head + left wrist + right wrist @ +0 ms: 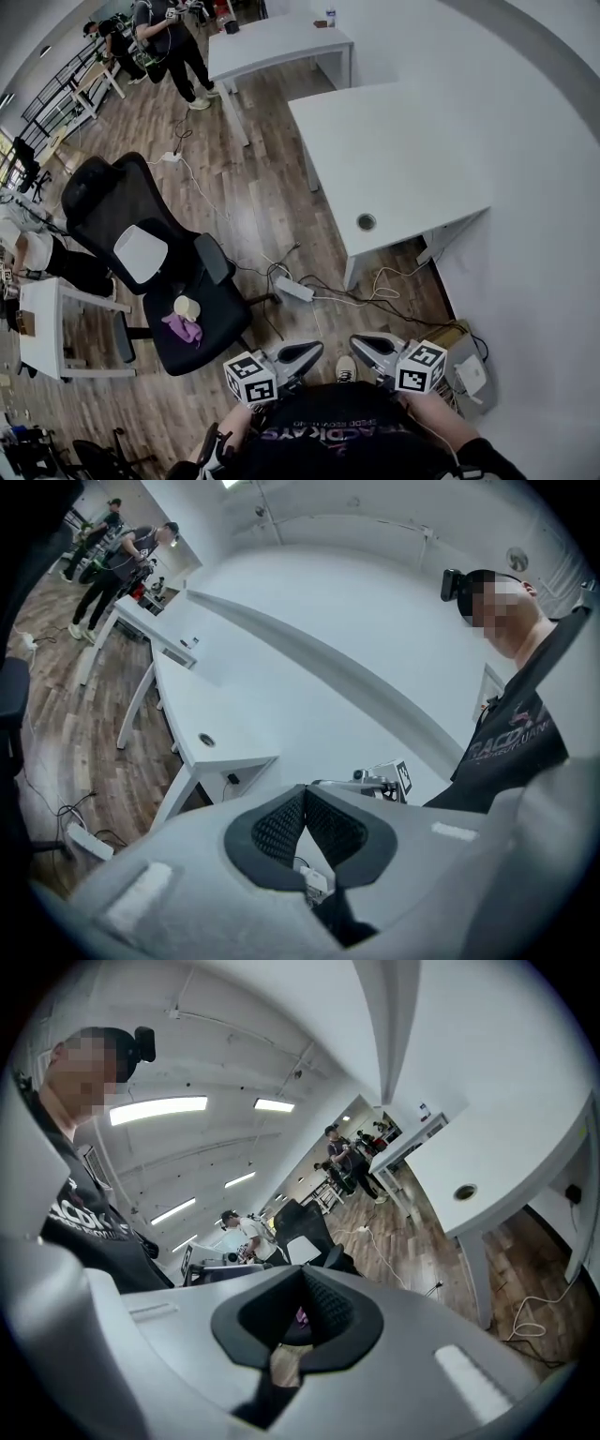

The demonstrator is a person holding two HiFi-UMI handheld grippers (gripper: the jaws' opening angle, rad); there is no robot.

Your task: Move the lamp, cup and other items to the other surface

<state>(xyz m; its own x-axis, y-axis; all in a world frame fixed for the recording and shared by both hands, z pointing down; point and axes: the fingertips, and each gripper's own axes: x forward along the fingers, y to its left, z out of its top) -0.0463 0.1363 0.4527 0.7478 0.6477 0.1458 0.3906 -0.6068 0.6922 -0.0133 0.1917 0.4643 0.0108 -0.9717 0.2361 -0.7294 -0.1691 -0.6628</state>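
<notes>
A pale cup (187, 307) and a purple cloth-like item (183, 328) lie on the seat of a black office chair (112, 206) at the left of the head view. No lamp shows in any view. Both grippers are held close to the person's body at the bottom of that view, tips pointing toward each other. The left gripper (315, 349) (305, 799) is shut with nothing between its pads. The right gripper (357, 342) (302, 1283) is likewise shut and empty. Past the right gripper's jaws the black chair (305, 1227) shows; the left gripper view shows the right gripper (380, 780).
A bare white table (403, 150) (202, 714) (511, 1147) with a cable hole stands ahead on the right, against a white wall. A second white table (272, 42) stands farther back. A power strip (293, 290) and cables lie on the wooden floor. People (169, 42) stand at the back left.
</notes>
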